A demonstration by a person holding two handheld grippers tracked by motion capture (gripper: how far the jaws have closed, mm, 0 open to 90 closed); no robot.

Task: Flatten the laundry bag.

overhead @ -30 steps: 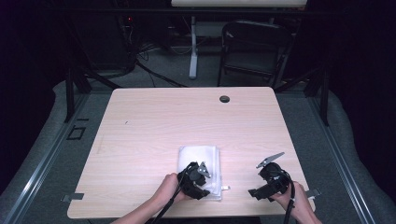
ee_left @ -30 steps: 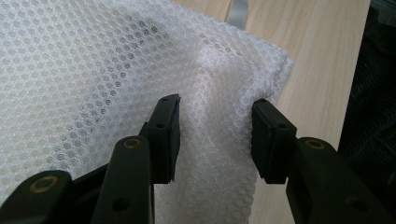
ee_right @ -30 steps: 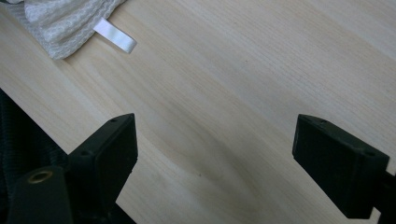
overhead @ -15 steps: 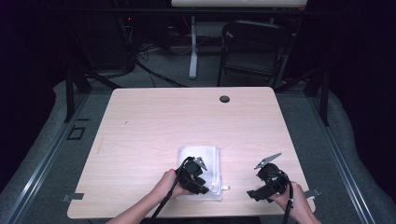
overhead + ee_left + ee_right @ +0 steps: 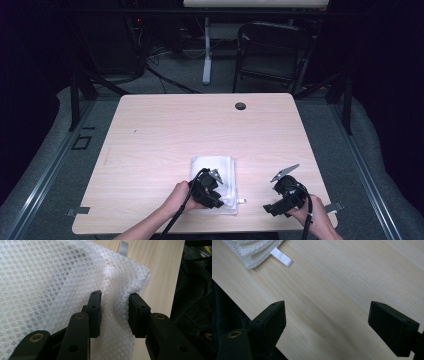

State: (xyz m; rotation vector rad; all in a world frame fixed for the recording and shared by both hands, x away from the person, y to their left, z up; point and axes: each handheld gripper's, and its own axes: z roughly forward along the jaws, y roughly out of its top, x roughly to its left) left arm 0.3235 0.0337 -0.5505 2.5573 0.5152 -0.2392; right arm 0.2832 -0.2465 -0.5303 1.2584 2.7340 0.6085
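A folded white mesh cloth lies on the wooden table near its front edge. My left gripper rests on the cloth's near right corner. In the left gripper view its jaws have just been closing, and a puckered ridge of the mesh cloth is bunched between the pads. My right gripper hovers to the right of the cloth above bare wood. Its jaws stand wide open with nothing between them, and the cloth's corner with a white tag lies beyond them.
The table's front edge runs just below both hands, with dark carpet under it. A round cable hole sits at the far edge. A dark chair and a white stand leg are behind the table.
The left hand has shifted slightly over the cloth's near corner. The right gripper has kept still.
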